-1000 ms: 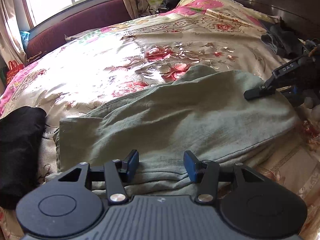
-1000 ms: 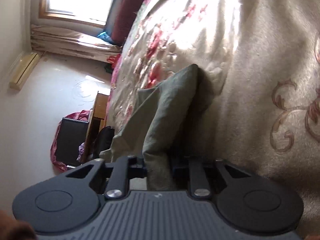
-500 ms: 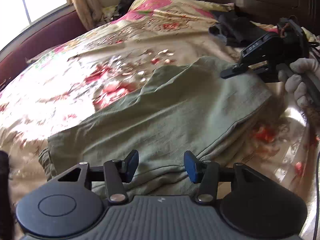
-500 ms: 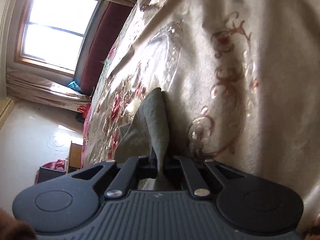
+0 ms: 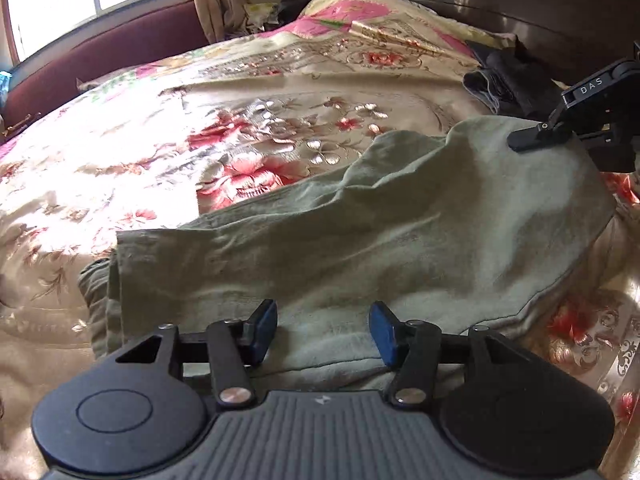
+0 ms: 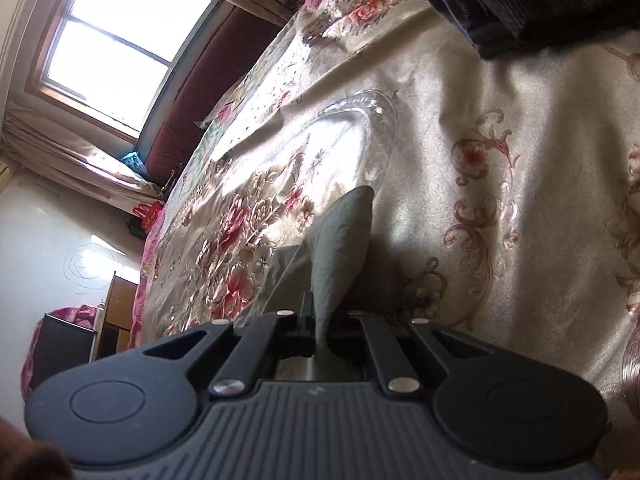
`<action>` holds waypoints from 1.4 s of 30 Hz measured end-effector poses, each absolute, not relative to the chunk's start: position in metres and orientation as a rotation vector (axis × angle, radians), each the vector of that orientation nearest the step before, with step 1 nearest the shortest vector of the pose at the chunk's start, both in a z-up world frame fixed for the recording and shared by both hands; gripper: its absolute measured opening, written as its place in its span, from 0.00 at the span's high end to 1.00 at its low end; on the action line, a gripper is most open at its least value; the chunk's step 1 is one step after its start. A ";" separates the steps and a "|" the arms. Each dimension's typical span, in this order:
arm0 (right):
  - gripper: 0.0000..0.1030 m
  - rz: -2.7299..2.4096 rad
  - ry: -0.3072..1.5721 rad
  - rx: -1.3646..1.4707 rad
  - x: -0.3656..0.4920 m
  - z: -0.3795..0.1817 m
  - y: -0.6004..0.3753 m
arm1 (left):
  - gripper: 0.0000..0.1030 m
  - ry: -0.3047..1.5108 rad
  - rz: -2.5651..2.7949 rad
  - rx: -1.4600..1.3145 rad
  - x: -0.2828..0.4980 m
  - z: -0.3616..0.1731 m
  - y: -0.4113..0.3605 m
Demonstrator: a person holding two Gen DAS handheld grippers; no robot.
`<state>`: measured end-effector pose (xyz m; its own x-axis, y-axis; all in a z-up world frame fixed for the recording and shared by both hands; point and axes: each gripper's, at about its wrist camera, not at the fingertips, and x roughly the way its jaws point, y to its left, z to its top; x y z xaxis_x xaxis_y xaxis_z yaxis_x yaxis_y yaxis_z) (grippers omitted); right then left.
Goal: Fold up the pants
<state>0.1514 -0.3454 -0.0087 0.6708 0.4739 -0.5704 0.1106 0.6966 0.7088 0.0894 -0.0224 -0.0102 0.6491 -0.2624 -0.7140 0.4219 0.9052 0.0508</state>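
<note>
Olive-green pants [image 5: 360,232] lie folded lengthwise across the flowered bedspread [image 5: 200,128]. My left gripper [image 5: 323,330] is open and empty, its blue pads just above the near edge of the pants. My right gripper [image 6: 320,336] is shut on a fold of the pants [image 6: 340,240], which rises between its fingers. In the left wrist view the right gripper [image 5: 536,138] holds the far right corner of the pants, lifted a little off the bed.
Dark folded clothes [image 5: 508,76] lie at the bed's far right, also seen in the right wrist view [image 6: 532,4]. A maroon bench [image 5: 100,56] runs under the window. A dark headboard [image 5: 520,4] stands behind. A dark box [image 6: 64,352] stands on the floor.
The left wrist view has swung back left and pulled away slightly. The right gripper still grips the pants' corner and has moved it along the bed; the pants' top edge now shows a dip.
</note>
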 end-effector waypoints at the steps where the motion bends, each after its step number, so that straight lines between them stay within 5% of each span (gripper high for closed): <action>1: 0.95 0.240 0.827 0.762 0.153 -0.001 -0.336 | 0.37 0.744 -0.385 0.219 0.085 -0.008 -0.023; 13: 0.94 0.460 0.869 0.441 0.158 0.074 -0.187 | 0.34 0.659 -0.379 0.312 0.083 -0.022 -0.060; 23: 0.94 0.566 0.972 0.224 0.159 0.054 -0.069 | 0.32 0.674 -0.289 0.138 0.045 -0.011 0.034; 36: 0.83 0.555 1.087 0.048 0.142 0.008 0.004 | 0.31 0.667 -0.359 0.145 0.013 -0.006 0.049; 42: 0.89 0.534 1.069 0.034 0.145 0.000 0.007 | 0.28 0.654 -0.386 0.171 -0.014 -0.009 0.051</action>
<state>0.1449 0.0075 0.0000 0.3674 0.4315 -0.8239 -0.3991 0.8733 0.2794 -0.0145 0.0512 -0.0094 0.7260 -0.2949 -0.6212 0.4012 0.9153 0.0345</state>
